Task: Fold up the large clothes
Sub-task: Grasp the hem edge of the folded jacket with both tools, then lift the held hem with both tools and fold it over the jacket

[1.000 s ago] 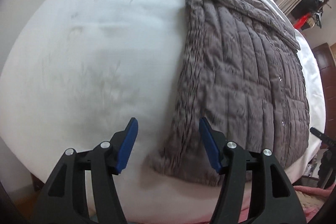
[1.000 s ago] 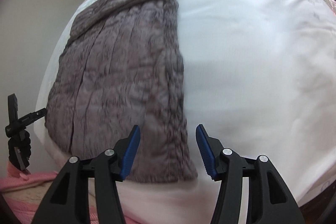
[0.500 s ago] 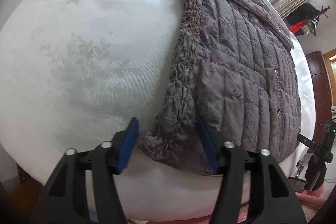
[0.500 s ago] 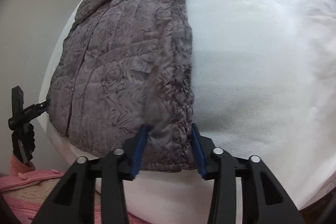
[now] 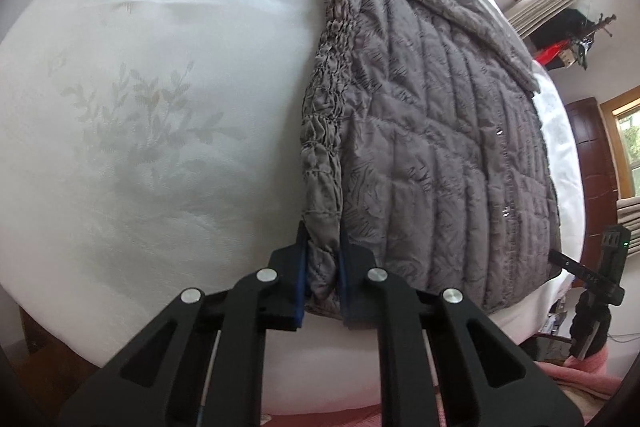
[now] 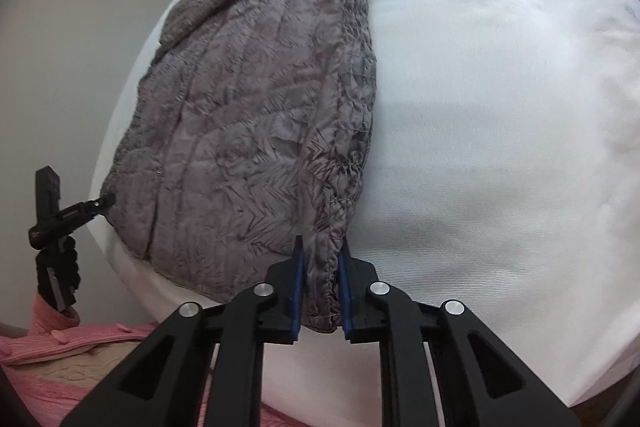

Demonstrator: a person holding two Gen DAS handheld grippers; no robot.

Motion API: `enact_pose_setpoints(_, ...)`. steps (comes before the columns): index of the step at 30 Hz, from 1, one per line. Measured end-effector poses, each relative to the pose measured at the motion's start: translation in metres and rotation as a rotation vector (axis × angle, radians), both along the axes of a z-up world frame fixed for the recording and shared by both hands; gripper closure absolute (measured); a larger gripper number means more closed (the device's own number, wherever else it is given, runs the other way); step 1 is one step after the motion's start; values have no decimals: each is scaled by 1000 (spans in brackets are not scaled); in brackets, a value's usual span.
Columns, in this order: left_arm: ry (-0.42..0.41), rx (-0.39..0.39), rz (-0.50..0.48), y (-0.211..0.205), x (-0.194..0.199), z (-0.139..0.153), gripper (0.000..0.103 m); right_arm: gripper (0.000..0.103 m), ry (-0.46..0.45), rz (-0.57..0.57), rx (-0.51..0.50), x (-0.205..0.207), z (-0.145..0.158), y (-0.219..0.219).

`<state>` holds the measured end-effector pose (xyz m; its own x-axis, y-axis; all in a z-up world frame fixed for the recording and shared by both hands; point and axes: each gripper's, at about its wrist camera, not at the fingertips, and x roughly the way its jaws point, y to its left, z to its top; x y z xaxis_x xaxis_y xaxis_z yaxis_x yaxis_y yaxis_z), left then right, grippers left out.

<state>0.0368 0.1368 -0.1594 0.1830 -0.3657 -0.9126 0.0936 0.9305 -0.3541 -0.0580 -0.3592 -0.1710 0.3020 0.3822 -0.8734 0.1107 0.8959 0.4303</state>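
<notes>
Quilted jacket (image 5: 432, 131) lies flat on the bed (image 5: 140, 87), near its edge. My left gripper (image 5: 322, 263) and right gripper (image 6: 320, 267) each pinch a near hem corner. It looks puffy, soft, slippery; I'd keep gripping the stitched hem.

We see a grey-brown quilted padded jacket (image 5: 432, 131) (image 6: 248, 131) lying flat on white bedding, its gathered side edges slightly lifted.
</notes>
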Motion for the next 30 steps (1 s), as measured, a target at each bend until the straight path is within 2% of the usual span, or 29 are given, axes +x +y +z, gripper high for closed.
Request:
enact_pose_setpoints(7, 2, 17, -13, -2, 5, -10, 92, 88, 16, -12, 14, 1, -11, -3)
enact_pose_setpoints(24, 2, 17, -7, -2, 4, -9, 93, 89, 24, -10, 16, 1, -8, -2)
enact_pose_setpoints(30, -33, -10, -27, -5, 5, 18, 94, 90, 3, -5, 50, 3, 8, -6)
